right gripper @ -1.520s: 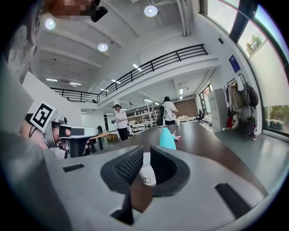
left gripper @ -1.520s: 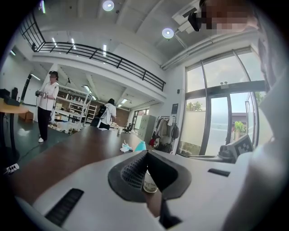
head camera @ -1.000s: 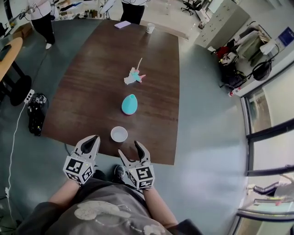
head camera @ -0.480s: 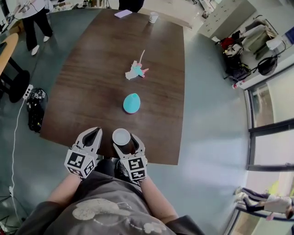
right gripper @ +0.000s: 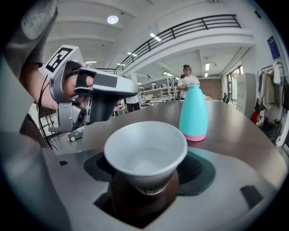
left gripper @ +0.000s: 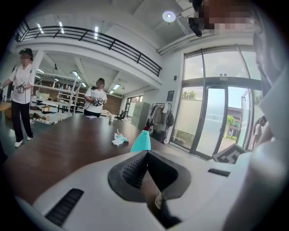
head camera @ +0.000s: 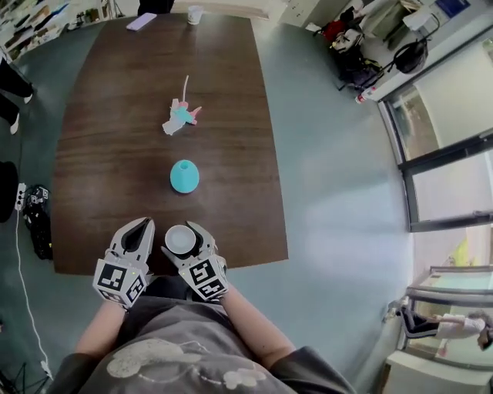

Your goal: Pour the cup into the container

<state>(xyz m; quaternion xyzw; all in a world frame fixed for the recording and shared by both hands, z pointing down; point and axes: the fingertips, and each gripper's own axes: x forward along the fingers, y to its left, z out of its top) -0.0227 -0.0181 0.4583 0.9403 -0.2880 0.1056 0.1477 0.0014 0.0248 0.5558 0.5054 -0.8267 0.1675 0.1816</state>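
A white paper cup (head camera: 181, 239) stands upright near the front edge of the dark wooden table (head camera: 115, 169). My right gripper (head camera: 182, 235) has a jaw on each side of it. Those jaws have just been opening, and the pads (right gripper: 198, 167) stand a little off the cup (right gripper: 145, 155). Whether the cup holds anything I cannot tell. The teal container (head camera: 184, 176) with a pink base stands upright a short way beyond the cup, in the middle of the table, and is also seen in the right gripper view (right gripper: 193, 113). My left gripper (head camera: 140, 231) is shut and empty, just left of the cup.
Farther along the table lies a small white, teal and pink toy (head camera: 179, 117). At the far end are another white cup (head camera: 194, 14) and a flat lilac thing (head camera: 141, 21). A black bag (head camera: 37, 219) lies on the floor at the left. People stand beyond the far end.
My right gripper has moved forward from short of the cup until its jaws stand around it. The left gripper has come forward alongside, still shut.
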